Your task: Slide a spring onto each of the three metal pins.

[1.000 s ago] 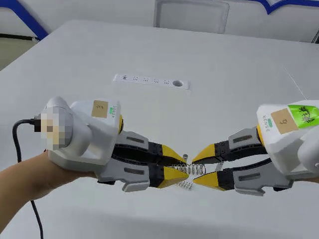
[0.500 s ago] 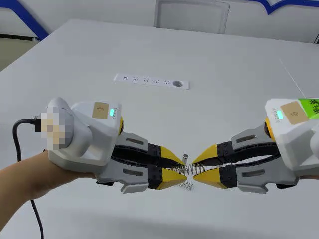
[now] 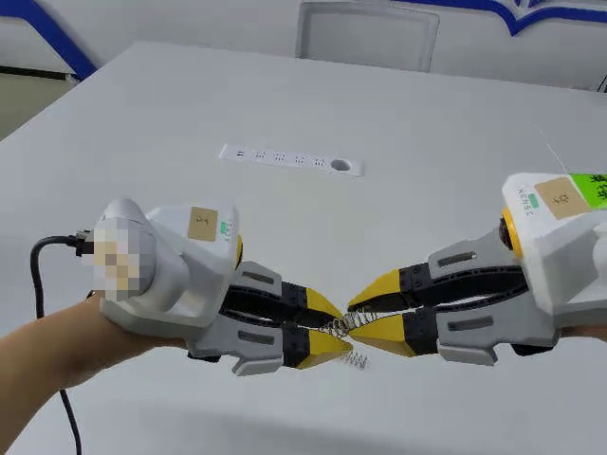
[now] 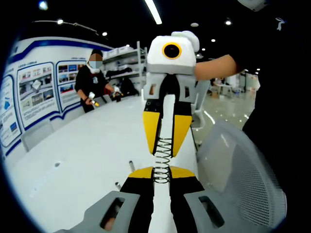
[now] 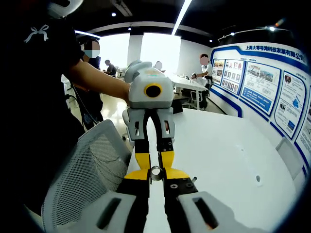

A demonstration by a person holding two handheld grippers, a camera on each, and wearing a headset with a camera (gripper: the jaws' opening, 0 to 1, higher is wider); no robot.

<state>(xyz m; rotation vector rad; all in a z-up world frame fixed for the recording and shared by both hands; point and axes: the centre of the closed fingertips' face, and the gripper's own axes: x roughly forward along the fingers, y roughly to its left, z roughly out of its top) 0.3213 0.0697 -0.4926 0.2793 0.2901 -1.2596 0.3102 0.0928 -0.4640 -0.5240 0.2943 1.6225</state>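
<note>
left tongs (image 3: 337,330): held in a hand at the left of the head view. The yellow-tipped jaws are brought together on 1 end of a spring.
right tongs (image 3: 358,318): held opposite, tip to tip with the left tongs. The jaws are closed on the other end of the same spring, with only a thin gap seen between them.
held spring (image 3: 342,324): spanned between the 2 pairs of tips and lifted clear of the surface. In the left gripper view it is seen running straight from that view's own jaws up into the jaws of the right tongs. In the right gripper view a small metal ring is seen between that view's own tips; whether it is the spring's end cannot be told for certain.
second spring (image 3: 356,360): laid flat on the surface just below the meeting tips and touched by neither pair.
far pin (image 4: 131,166): a small upright metal pin, seen in the left gripper view on the surface just to the left of the left tongs' tips.
near pin (image 4: 116,185): a 2nd upright pin, set beside the left jaw of the left tongs.
surface (image 3: 427,142): white and plain, lying under both tongs.
power strip (image 3: 289,159): white, laid flat well beyond the tips.
chair (image 3: 368,33): placed at the far edge of the surface, well apart from both tongs.
cable (image 3: 43,284): black, plugged into the rear of the left tongs' housing and hung down past the forearm.
</note>
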